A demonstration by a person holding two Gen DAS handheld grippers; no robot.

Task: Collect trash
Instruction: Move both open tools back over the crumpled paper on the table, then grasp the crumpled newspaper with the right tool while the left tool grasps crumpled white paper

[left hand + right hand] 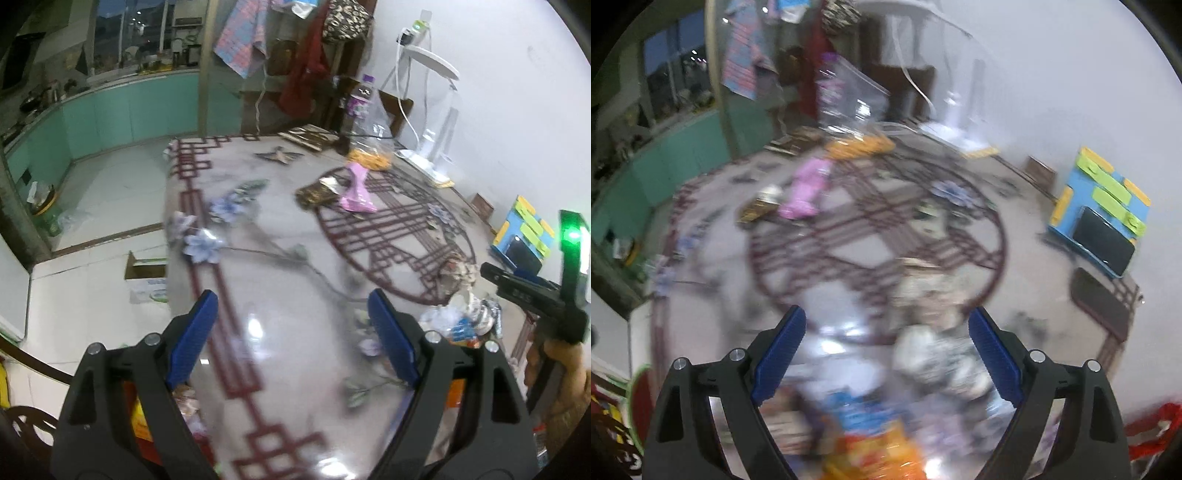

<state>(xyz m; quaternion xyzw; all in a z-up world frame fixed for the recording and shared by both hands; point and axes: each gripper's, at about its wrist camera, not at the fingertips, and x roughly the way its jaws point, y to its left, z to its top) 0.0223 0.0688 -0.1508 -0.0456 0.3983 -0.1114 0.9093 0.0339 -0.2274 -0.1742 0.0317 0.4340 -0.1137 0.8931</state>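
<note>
A patterned table (280, 229) carries scattered trash. A pink wrapper (356, 192) and a dark gold wrapper (317, 192) lie at its far middle, and a heap of crumpled wrappers (461, 317) sits near the right edge. My left gripper (291, 325) hangs open above bare tabletop, nothing between its blue pads. My right gripper (888, 339) is open over the blurred heap of wrappers (934, 354), with an orange packet (875, 454) below it. The pink wrapper (807, 188) lies further off. The right gripper's body (535, 291) shows at the left wrist view's right edge.
A clear bag of orange snacks (373, 147) and a purple-capped bottle (360, 99) stand at the table's far end beside a white lamp (436, 110). A blue and green box with a phone (1104, 218) leans against the wall. A dark flat object (1102, 302) lies near it. A cardboard box (146, 277) sits on the floor.
</note>
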